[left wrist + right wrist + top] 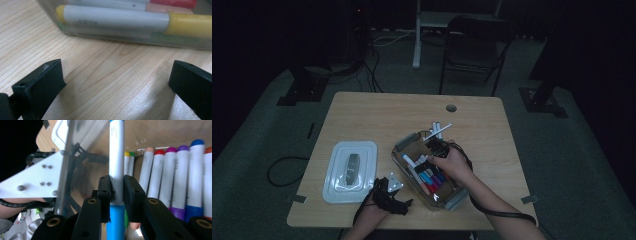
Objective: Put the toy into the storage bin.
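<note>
A dim room: grey floor (252,145), wooden table (377,112), dark folding chair (474,50).

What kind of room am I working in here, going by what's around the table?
Probably a lab or studio set up for recording, not a home. A small wooden table stands alone on grey carpet, with a black folding chair, heavy stand bases and loose cables behind it, all in dim light.

Blue-capped grey marker (116,157) stands upright, pinched at mid-barrel, inside the clear bin (404,141) right of table centre; capped markers (175,175) lie side by side beside it.
</note>
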`<state>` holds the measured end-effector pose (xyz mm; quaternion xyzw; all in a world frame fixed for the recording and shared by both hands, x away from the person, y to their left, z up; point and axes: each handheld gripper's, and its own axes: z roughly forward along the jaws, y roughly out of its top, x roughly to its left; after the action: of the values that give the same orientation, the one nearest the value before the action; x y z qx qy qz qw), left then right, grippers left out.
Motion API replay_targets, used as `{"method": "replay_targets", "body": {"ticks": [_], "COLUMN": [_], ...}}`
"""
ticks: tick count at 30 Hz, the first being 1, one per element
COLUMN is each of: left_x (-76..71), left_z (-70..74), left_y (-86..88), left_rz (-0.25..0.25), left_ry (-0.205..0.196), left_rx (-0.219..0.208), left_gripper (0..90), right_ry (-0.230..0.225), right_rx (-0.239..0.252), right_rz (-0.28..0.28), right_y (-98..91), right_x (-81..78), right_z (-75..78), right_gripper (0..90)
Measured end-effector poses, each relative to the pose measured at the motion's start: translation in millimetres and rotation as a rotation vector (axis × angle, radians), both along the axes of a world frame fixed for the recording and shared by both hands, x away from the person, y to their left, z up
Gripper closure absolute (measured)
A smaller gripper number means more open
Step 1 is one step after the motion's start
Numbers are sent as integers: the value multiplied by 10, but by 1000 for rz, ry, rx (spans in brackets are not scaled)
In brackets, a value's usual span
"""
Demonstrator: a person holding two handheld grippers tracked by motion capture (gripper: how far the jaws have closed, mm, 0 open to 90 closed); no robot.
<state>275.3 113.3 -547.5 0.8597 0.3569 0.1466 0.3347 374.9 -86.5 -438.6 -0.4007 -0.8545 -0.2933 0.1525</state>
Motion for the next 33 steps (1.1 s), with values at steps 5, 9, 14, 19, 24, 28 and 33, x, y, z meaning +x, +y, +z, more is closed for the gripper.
{"method": "replay_targets", "body": {"ticks": [5,9,14,19,24,28,33], "left_x": [0,1,0,1,1,0,-1], "left_z": [-2,-1,-2,-2,-2,-1,-1], "left_y": [-1,0,0,0,0,1,-1], "left_rz": [1,0,1,0,1,0,1], "left_ry": [-2,-2,-4,-4,-4,-2,-1], "left_rx": [-1,0,0,0,0,2,0], "left_gripper": [4,4,4,4,4,5,4], "right_ry": [34,53,76,83,78,61,12], "right_rx": [-43,-76,-107,-140,-163,-128,-40], "right_rz": [17,33,43,51,50,40,12], "right_y": [116,184,247,281,267,206,20], "right_x": [22,31,38,28,60,54,38], "right_z": [-152,-250,-358,-426,-433,-354,-105], "right_gripper": [767,767,765,762,706,698,684]}}
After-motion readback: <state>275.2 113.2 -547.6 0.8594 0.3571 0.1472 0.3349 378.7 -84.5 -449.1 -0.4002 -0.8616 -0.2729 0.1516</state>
